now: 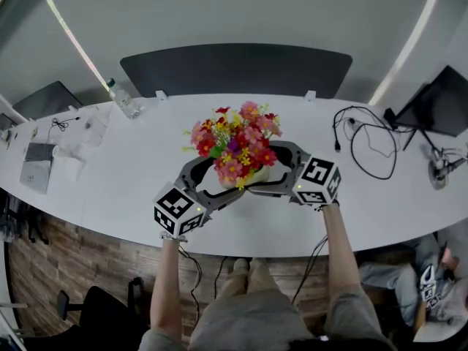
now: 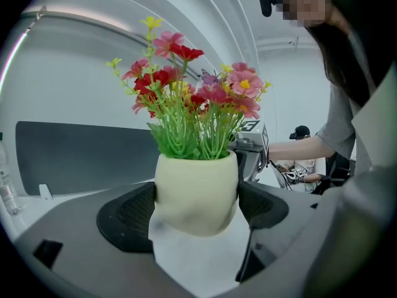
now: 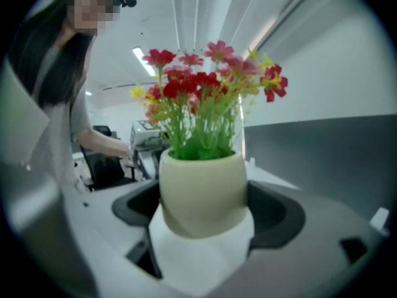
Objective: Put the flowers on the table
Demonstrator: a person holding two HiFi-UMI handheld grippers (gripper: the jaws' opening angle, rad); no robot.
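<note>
A cream pot [image 1: 247, 177] holding red, pink and yellow flowers [image 1: 235, 142] sits between both grippers over the near middle of the white table [image 1: 146, 159]. My left gripper [image 1: 221, 183] reaches in from the lower left, and its pads press the pot's [image 2: 196, 194] two sides. From the lower right my right gripper [image 1: 268, 172] clamps the same pot [image 3: 203, 194]. Whether the pot's base touches the tabletop I cannot tell. In the left gripper view the flowers [image 2: 192, 98] rise above the jaws, and the flowers [image 3: 208, 85] do the same in the right gripper view.
A water bottle [image 1: 123, 99] stands at the far left of the table, and a laptop [image 1: 38, 165] lies at its left end. Black cables [image 1: 365, 143] lie to the right, near a monitor [image 1: 439, 102]. A dark panel [image 1: 234, 68] runs behind the table.
</note>
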